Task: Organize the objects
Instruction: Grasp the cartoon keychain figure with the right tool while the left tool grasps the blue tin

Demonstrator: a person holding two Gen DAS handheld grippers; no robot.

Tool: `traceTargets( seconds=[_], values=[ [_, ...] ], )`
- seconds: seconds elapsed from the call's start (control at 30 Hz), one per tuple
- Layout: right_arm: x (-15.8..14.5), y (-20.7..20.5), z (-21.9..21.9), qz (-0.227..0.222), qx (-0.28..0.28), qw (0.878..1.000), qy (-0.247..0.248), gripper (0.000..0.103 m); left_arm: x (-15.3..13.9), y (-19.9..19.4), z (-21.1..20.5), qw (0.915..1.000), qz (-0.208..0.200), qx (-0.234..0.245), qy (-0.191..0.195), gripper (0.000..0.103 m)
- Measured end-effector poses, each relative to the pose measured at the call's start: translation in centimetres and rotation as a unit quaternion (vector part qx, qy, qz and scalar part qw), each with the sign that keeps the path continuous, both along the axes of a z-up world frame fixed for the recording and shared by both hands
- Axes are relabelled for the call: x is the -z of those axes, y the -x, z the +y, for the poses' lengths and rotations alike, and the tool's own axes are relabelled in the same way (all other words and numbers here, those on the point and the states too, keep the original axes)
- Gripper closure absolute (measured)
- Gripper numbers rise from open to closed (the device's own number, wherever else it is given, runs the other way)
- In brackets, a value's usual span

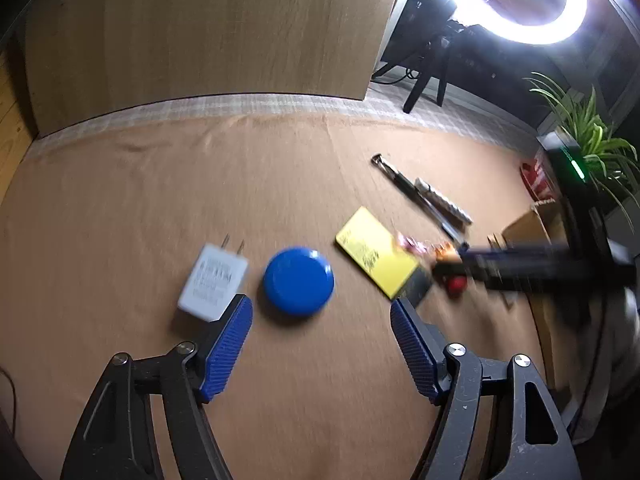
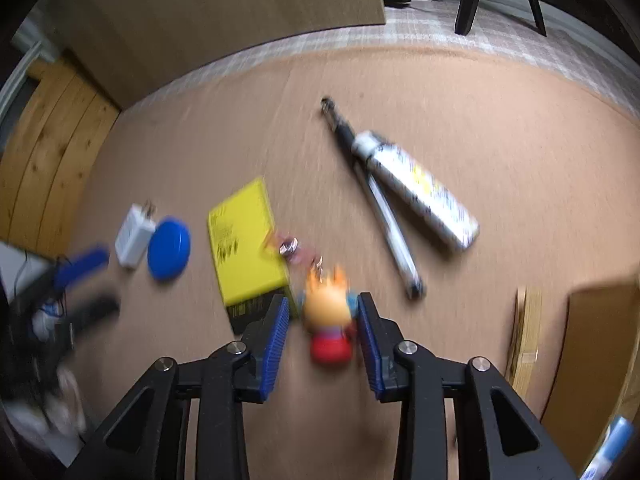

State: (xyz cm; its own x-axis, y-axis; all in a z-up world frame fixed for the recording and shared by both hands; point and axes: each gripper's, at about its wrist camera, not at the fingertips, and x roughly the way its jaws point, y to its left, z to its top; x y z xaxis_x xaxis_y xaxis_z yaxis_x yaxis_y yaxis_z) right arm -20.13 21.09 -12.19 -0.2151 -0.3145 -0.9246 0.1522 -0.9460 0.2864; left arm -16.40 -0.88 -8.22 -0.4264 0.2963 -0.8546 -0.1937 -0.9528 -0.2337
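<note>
On the tan mat lie a white plug adapter point(image 1: 212, 282), a blue round lid point(image 1: 298, 281), a yellow box point(image 1: 376, 252), a black pen point(image 1: 416, 196) and a silver tube point(image 1: 442, 200). My left gripper point(image 1: 322, 312) is open just short of the blue lid. My right gripper point(image 2: 323, 308) is open around a small toy figure keychain point(image 2: 330, 320) with orange hair and a red base; its jaws stand apart from the toy's sides. The yellow box point(image 2: 244, 248), the pen point(image 2: 384, 216) and the tube point(image 2: 420, 192) show beyond it. The right gripper also shows in the left wrist view point(image 1: 452, 268).
A wooden board point(image 1: 200, 28) stands behind the mat. A ring light point(image 1: 516, 0) on a tripod and a plant point(image 1: 592, 136) are at the far right. Cardboard boxes point(image 2: 600, 352) sit at the mat's right edge.
</note>
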Motion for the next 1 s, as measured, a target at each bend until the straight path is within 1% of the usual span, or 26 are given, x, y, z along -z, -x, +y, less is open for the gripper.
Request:
traceTargets(
  seconds=[0.03,0.1,0.2,0.27,0.33,0.4,0.43,0.47,0.5,0.57,0.6,0.63,0.7,0.77,0.83,0.9,1.0],
  values=[
    [0.0,-0.8,-0.1,0.004,0.0,1.0,-0.007,0.081,0.1,0.7,0.1,1.0,0.0,0.0,0.005,0.031],
    [-0.1,-1.9,-0.1,0.006,-0.002,1.0,-0.008,0.084,0.4,2.1,0.3,0.9999,-0.001,0.003,0.015,0.032],
    [-0.2,-2.9,0.3,0.005,0.002,1.0,-0.002,0.088,1.3,4.3,0.6,0.9996,-0.014,0.006,0.023,0.033],
    [-0.5,-2.7,1.1,0.009,0.023,1.0,0.016,0.088,1.9,5.3,0.8,0.9993,-0.021,0.003,0.03,0.036],
    [-1.2,-2.1,1.9,0.026,0.046,0.998,0.023,0.087,2.2,6.0,1.0,0.9991,-0.023,0.006,0.036,0.038],
    [-1.6,-1.1,2.2,0.032,0.053,0.998,0.027,0.086,2.4,6.4,1.1,0.9988,-0.027,0.007,0.039,0.038],
    [-1.6,-0.5,2.2,0.03,0.055,0.998,0.032,0.083,2.5,6.6,1.0,0.9989,-0.03,0.007,0.037,0.038],
    [-1.3,0.3,2.1,0.024,0.055,0.998,0.031,0.082,2.7,6.7,1.0,0.9988,-0.034,0.009,0.033,0.038],
    [-1.0,1.0,1.0,0.02,0.052,0.998,0.029,0.081,2.8,6.7,1.1,0.9988,-0.036,0.01,0.033,0.038],
    [-0.5,2.0,0.2,0.018,0.045,0.999,0.011,0.078,3.0,6.8,1.4,0.9984,-0.038,0.013,0.04,0.038],
    [-0.4,2.2,0.0,0.015,0.044,0.999,0.009,0.076,3.2,6.8,1.5,0.9981,-0.04,0.014,0.044,0.038],
    [-0.3,2.5,-0.3,0.008,0.041,0.999,0.011,0.075,3.4,6.8,1.6,0.9979,-0.043,0.015,0.047,0.038],
    [-0.1,2.4,-0.9,0.002,0.033,0.999,0.004,0.075,3.7,6.9,1.9,0.9973,-0.045,0.015,0.056,0.038],
    [-0.3,2.0,-1.5,0.006,0.018,1.0,-0.01,0.076,4.0,6.9,2.1,0.9968,-0.048,0.02,0.062,0.038],
    [-0.3,1.5,-2.1,0.003,0.004,1.0,-0.013,0.08,4.3,6.8,2.2,0.9962,-0.049,0.024,0.068,0.038],
    [-0.2,0.9,-2.1,0.007,-0.003,1.0,-0.02,0.082,4.7,6.5,2.3,0.9956,-0.054,0.028,0.07,0.038],
    [-0.2,0.0,-2.3,0.01,-0.007,1.0,-0.018,0.082,4.8,5.9,2.3,0.9958,-0.051,0.029,0.07,0.038]
  ],
)
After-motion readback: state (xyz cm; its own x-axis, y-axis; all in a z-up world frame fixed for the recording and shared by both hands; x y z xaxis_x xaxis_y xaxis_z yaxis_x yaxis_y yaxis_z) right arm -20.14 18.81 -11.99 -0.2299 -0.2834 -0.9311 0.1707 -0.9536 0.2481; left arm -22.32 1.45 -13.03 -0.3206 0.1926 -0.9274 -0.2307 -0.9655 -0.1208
